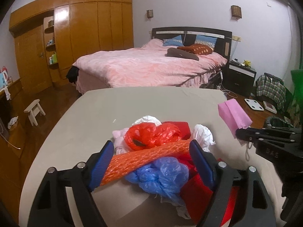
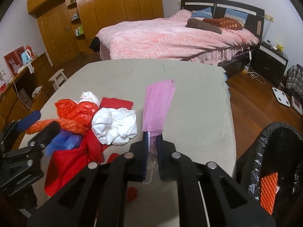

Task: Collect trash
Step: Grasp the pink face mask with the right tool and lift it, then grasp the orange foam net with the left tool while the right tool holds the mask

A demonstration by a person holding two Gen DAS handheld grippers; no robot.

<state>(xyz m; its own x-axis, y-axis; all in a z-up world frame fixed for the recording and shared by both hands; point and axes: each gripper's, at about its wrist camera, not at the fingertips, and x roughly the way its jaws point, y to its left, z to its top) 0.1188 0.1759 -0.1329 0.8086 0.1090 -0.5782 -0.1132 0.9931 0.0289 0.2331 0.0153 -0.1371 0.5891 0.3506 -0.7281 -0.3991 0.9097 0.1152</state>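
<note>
Right gripper clamps pink mesh foam sleeve, black-lined bin to its right; left gripper wide open, straddling orange mesh sleeve crosswise.

Trash heap on table, left; lined bin off its right edge; bed behind

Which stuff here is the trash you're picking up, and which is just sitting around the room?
Trash job:
pink foam sheet, pinched in the right gripper
orange foam net, between the open left gripper
red plastic bag
blue plastic bag
white crumpled paper
black bin bag

Just lying about:
bed
small stool
bathroom scale
</note>
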